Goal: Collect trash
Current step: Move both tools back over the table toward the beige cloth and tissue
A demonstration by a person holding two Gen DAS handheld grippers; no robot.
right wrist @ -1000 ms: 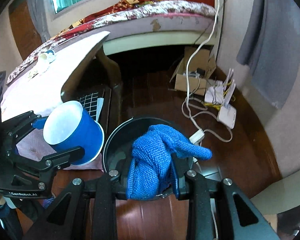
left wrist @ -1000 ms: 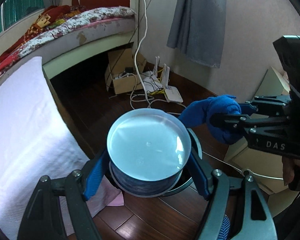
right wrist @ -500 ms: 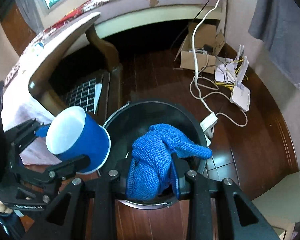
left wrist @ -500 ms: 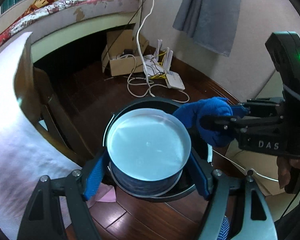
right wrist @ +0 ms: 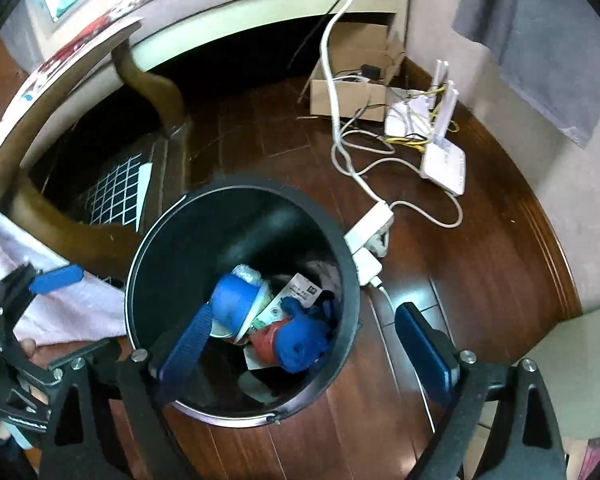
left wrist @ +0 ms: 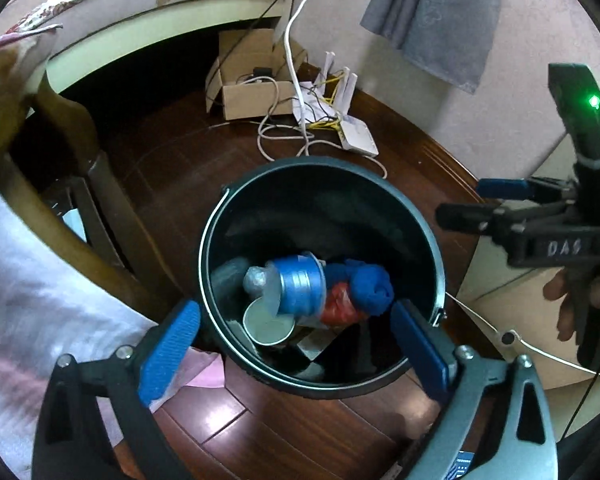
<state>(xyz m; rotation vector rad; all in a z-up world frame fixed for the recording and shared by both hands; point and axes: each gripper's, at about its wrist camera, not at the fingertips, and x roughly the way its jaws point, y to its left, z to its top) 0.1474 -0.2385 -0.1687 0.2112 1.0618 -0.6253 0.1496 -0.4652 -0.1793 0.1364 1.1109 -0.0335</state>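
— Left wrist view: where's the trash?

— Inside the black bin [left wrist: 236, 360]: blue cup [left wrist: 298, 288] lying sideways, blue knitted cloth [left wrist: 374, 288] beside it.

— My grippers?

— Left gripper [left wrist: 296, 350] and right gripper [right wrist: 304, 354] just sprang apart, empty above the bin. "DAS" marks the right one.

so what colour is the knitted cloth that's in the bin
Bright blue. The knitted cloth lies inside the black bin; the right wrist view shows it best.
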